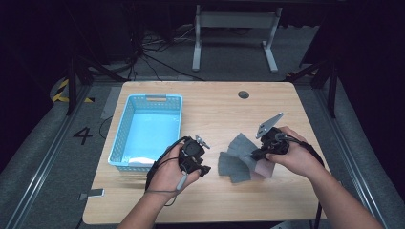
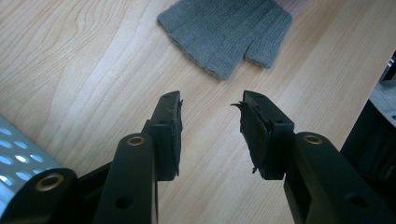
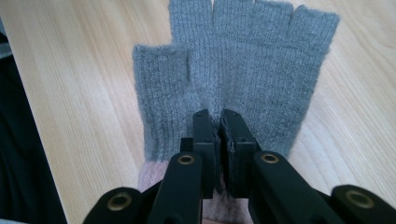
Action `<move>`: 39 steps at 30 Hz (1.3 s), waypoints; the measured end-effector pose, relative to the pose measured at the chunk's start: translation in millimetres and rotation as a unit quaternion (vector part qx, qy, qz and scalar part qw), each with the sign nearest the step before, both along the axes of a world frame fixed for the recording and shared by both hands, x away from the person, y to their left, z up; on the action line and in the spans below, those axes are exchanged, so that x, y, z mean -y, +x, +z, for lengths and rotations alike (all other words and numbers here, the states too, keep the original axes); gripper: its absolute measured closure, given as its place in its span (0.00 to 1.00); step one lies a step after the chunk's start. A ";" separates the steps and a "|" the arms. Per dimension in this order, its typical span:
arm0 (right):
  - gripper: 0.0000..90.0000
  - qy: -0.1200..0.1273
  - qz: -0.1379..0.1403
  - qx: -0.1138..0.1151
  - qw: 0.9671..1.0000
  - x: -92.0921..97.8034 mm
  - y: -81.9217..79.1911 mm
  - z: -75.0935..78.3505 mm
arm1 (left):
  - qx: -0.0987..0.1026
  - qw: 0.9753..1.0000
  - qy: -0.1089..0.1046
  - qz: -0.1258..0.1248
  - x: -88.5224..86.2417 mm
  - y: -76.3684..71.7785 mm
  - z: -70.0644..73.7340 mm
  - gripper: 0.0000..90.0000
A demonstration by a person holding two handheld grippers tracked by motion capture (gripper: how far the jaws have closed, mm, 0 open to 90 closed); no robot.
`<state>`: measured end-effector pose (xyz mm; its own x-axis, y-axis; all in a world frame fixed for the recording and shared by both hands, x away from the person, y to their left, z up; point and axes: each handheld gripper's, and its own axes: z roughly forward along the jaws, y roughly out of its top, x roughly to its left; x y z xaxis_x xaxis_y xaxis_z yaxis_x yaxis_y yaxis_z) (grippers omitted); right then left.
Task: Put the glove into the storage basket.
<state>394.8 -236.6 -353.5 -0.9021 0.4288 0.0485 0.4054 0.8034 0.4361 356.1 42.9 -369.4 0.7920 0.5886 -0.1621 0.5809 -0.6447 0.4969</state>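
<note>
A grey knitted fingerless glove (image 3: 243,60) with a pink cuff (image 3: 149,175) lies flat on the wooden table (image 1: 215,109), its finger ends pointing away from my right gripper. My right gripper (image 3: 219,116) is shut on the glove's fabric near the base of the palm, where the knit bunches between the jaws. In the high view the grey glove (image 1: 236,160) lies right of centre, with my right gripper (image 1: 255,153) at its right edge. My left gripper (image 1: 205,169) is left of the glove and apart from it. It (image 2: 210,100) is open over bare wood with nothing between the jaws. The glove (image 2: 229,32) lies ahead of it.
A light blue perforated basket (image 1: 122,129) stands on the left half of the table, close to my left hand; its corner (image 2: 18,156) shows in the left gripper view. A round cable hole (image 1: 243,94) sits near the far edge. Bare wood surrounds the glove.
</note>
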 end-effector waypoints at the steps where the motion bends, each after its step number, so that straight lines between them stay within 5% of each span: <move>1: 0.95 -0.007 0.011 -0.002 1.000 -3.4 0.0 -4.1 | 0.000 1.000 0.000 0.000 -0.3 -0.1 -0.2 0.66; 9: 0.95 -0.023 0.024 -0.012 0.999 -12.4 0.2 -21.2 | -0.015 1.000 -0.003 -0.003 2.9 2.7 -10.0 0.66; 27: 0.89 -0.053 0.041 -0.008 0.998 -27.1 -7.8 -53.3 | -0.009 1.000 -0.012 -0.021 17.0 8.8 -28.5 0.70; 34: 0.79 -0.019 0.026 0.016 0.999 -22.4 -19.6 -50.7 | -0.011 0.999 -0.029 -0.035 22.1 12.0 -34.1 0.75; 39: 0.76 0.032 -0.013 0.025 0.999 -6.5 -26.1 -35.9 | -0.030 0.999 -0.006 -0.035 25.1 14.4 -35.3 0.81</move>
